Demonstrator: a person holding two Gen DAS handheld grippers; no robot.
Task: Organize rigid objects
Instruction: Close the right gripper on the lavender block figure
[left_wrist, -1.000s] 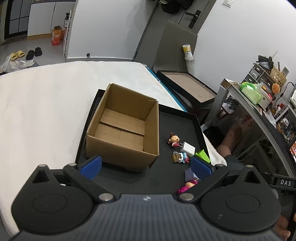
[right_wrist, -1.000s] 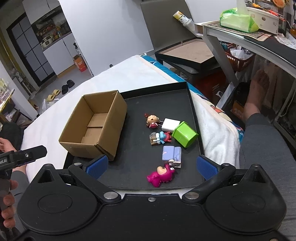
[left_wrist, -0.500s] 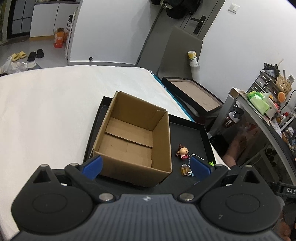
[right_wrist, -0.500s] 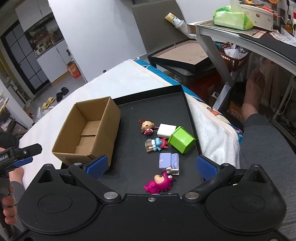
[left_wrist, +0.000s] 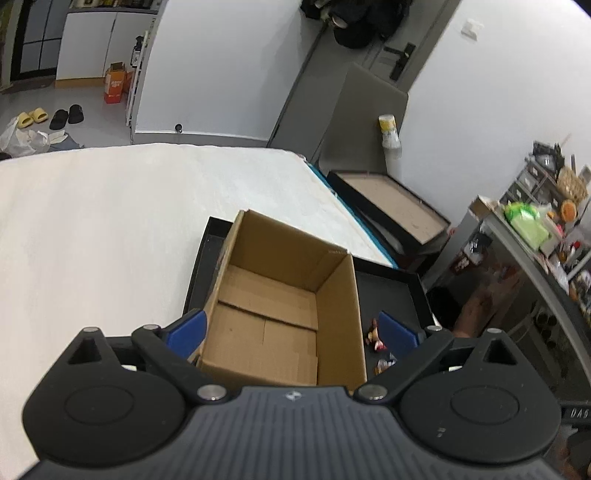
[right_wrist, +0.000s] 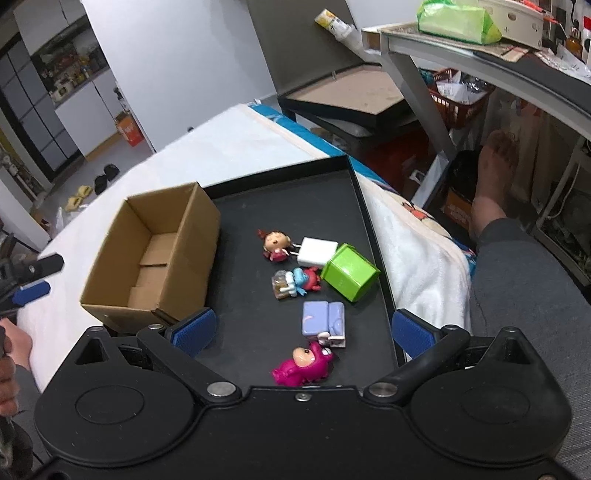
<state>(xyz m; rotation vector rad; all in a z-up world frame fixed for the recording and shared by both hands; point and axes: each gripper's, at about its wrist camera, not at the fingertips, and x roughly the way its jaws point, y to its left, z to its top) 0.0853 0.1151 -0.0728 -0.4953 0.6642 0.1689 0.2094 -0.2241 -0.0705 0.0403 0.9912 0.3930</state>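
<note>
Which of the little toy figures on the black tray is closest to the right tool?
The magenta pink figure, lying at the tray's near edge just before the right tool; the others lie farther back.

The cardboard box is plain brown corrugated paper, matt and slightly rough. The tray under it looks matt black. The small toys shine as glossy plastic (the green cube and pink figure most of all). The white blanket is soft, fuzzy cloth.
</note>
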